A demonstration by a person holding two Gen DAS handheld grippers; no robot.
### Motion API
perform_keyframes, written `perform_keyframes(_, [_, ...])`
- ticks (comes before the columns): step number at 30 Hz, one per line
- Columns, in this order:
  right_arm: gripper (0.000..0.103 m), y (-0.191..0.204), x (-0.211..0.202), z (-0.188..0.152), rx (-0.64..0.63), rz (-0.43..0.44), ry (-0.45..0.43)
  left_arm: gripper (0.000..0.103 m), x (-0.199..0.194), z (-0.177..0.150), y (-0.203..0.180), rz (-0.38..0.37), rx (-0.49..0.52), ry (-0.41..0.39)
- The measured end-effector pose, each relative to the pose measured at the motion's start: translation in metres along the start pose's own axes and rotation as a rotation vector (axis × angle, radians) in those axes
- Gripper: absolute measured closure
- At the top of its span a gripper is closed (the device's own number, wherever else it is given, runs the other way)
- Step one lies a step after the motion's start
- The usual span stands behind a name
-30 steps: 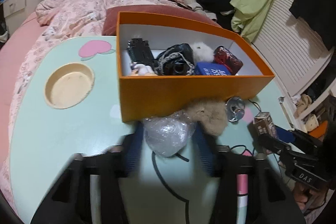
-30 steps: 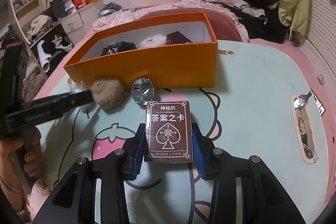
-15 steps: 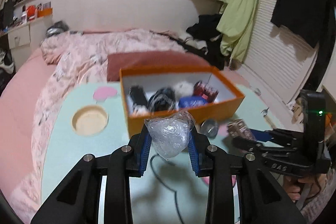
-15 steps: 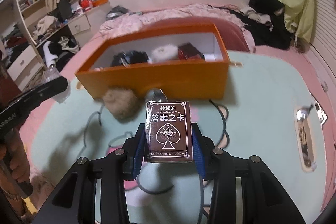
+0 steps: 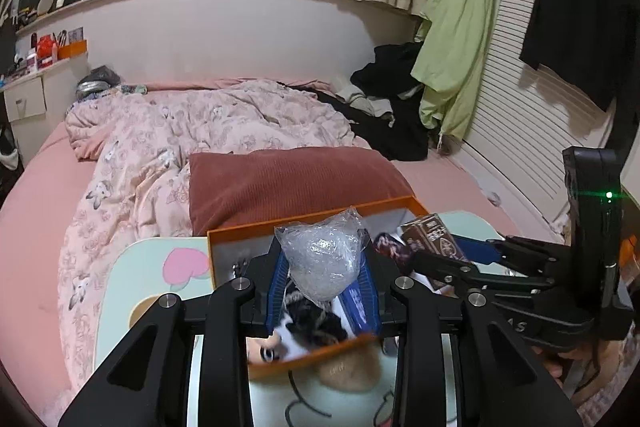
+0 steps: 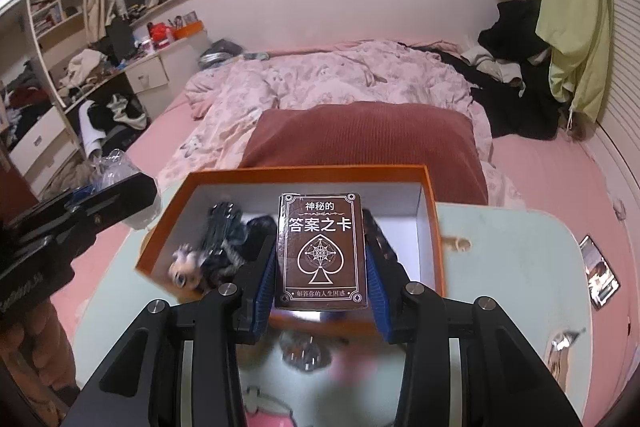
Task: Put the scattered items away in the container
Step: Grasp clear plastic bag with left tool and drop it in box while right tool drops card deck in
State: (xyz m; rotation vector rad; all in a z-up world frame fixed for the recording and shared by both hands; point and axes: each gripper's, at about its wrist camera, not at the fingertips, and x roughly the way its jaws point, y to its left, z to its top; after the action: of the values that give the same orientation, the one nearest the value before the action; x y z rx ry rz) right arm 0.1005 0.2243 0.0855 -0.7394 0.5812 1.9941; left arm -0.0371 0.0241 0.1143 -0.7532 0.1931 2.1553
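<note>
The orange box (image 5: 240, 231) stands on the mint-green table with a doll (image 5: 264, 351) and dark items inside. My left gripper (image 5: 322, 254) is shut on a crumpled clear plastic bag (image 5: 325, 269), held above the box's near wall. My right gripper (image 6: 321, 239) is shut on a brown card box (image 6: 320, 259) with white lettering and a spade, held over the orange box (image 6: 304, 171) at its front rim. In the left wrist view the right gripper (image 5: 442, 249) comes in from the right with the card box (image 5: 430, 233). In the right wrist view the left gripper (image 6: 86, 203) is at the left.
A tan fluffy ball (image 5: 348, 367) lies on the table in front of the box, and a round metal piece (image 6: 306, 351) beside it. A photo card (image 6: 600, 275) and a foil wrapper (image 6: 564, 339) lie at the table's (image 6: 500, 287) right edge. A maroon pillow (image 6: 360, 139) lies behind the box.
Both grippers have risen from the table and moved forward to the orange box, the left still holding the plastic bag, the right the card box. The fluffy ball and metal piece stayed put.
</note>
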Motion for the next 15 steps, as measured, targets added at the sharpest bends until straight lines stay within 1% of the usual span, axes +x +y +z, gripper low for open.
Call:
perform_keyframes(1, [0.063,0.000,0.007,0.003,0.003,-0.011,0.008,0.069,0.006,0.000,0.002,0.011,-0.007,0.005])
perform_keyframes(2, [0.059,-0.001,0.014,0.005,0.005,-0.031,0.021,0.066,0.013,-0.001,0.004,0.028,-0.017,0.015])
perform_keyframes(3, [0.047,0.000,0.021,0.006,0.006,-0.053,0.040,0.062,0.019,-0.003,0.006,0.044,-0.031,0.035])
perform_keyframes(4, [0.042,0.000,0.026,0.005,0.006,-0.073,0.057,0.049,0.024,-0.007,0.009,0.062,-0.050,0.061])
perform_keyframes(5, [0.037,0.000,0.030,0.003,0.005,-0.087,0.065,0.038,0.027,-0.010,0.011,0.063,-0.063,0.072])
perform_keyframes(6, [0.034,0.000,0.032,0.000,0.004,-0.094,0.066,0.035,0.027,-0.015,0.013,0.053,-0.070,0.070])
perform_keyframes(8, [0.031,0.000,0.033,-0.007,0.003,-0.102,0.064,0.034,0.025,-0.023,0.013,0.048,-0.062,0.055])
perform_keyframes(11, [0.029,0.000,0.030,-0.013,0.007,-0.103,0.063,0.031,0.025,-0.028,0.014,0.071,-0.055,0.068])
perform_keyframes(15, [0.027,0.002,0.015,-0.015,0.015,-0.098,0.030,0.031,0.015,-0.031,0.017,0.049,-0.087,0.061])
